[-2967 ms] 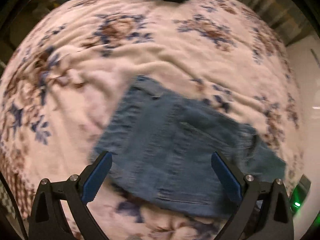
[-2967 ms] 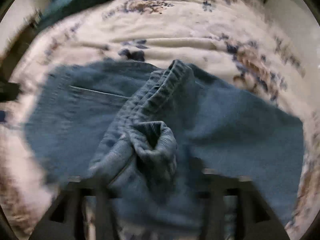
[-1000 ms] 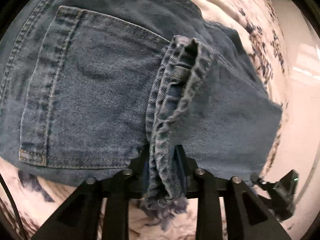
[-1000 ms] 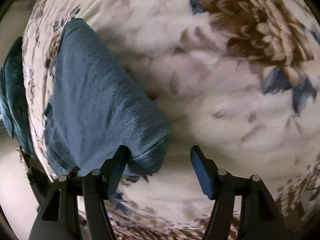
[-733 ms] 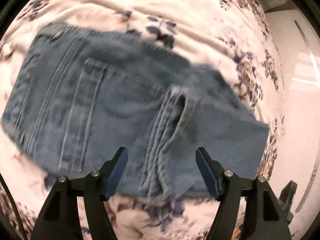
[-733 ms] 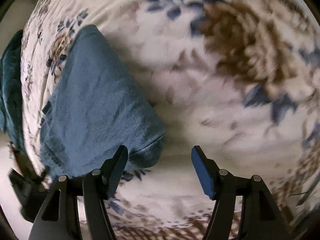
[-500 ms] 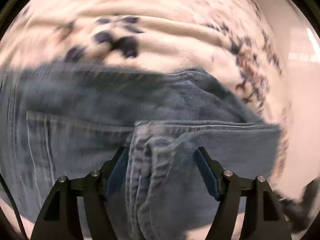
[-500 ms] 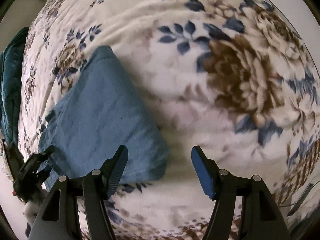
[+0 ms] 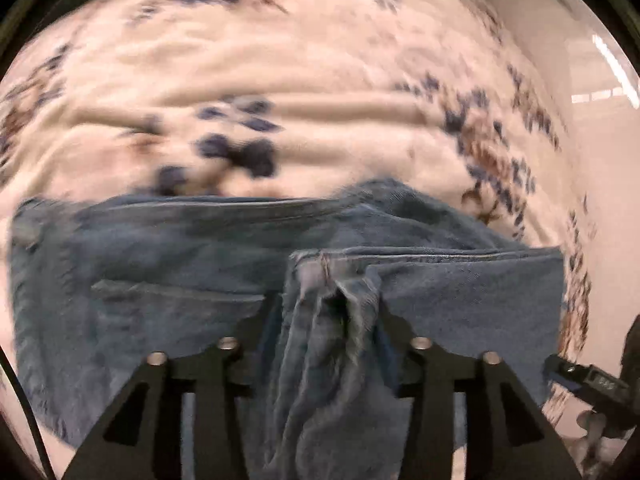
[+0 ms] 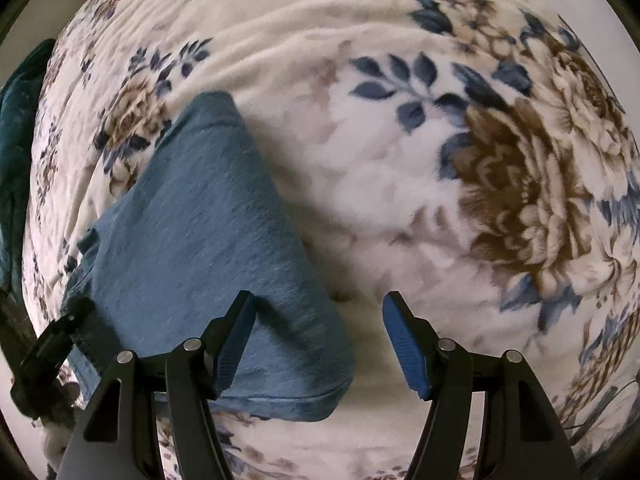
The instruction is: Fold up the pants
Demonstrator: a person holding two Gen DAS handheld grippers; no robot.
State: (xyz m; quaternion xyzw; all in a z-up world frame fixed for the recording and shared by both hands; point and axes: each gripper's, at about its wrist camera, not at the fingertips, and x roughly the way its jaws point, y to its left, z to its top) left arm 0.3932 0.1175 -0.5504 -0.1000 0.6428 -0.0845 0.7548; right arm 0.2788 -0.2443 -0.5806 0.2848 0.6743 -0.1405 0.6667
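Blue denim pants (image 9: 168, 280) lie folded on a floral blanket (image 9: 280, 72). My left gripper (image 9: 328, 320) is shut on a bunched fold of the pants' seam at their near edge. The view is blurred by motion. In the right wrist view the pants (image 10: 200, 240) show as a smooth folded strip running from the upper left to the lower middle. My right gripper (image 10: 316, 340) is open and empty, with its left finger (image 10: 236, 336) over the near folded corner of the pants and its right finger (image 10: 404, 344) over bare blanket.
A dark teal cloth (image 10: 16, 128) lies at the blanket's far left edge. The other gripper's black body (image 10: 48, 356) shows at the lower left of the right wrist view. A pale wall or floor (image 9: 600, 160) borders the blanket on the right.
My left gripper opened, moved in over the bunched seam, and has shut on it again. My right gripper stayed open and drew back a little from the folded corner.
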